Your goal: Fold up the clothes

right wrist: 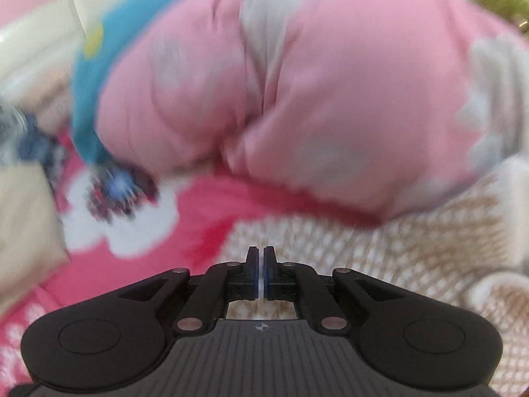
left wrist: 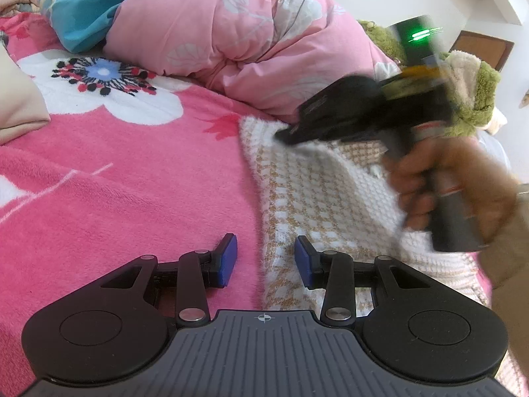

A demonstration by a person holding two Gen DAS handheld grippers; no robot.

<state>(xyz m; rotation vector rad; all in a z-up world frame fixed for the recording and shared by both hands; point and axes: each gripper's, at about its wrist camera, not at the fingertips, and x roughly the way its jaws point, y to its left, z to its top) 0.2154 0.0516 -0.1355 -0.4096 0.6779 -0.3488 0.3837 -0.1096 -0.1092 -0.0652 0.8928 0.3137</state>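
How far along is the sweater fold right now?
Done: the checked sweater lies on the pink blanket, with no finished fold visible. In hand: the right tongs are shut over its far edge, seemingly pinching a sliver of knit; blur hides how firmly. The left tongs hang open over the near edge, gripping nothing. Left: probably the whole fold.

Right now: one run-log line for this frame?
left gripper: open, empty | right gripper: shut on knit garment far edge | stage: fold underway
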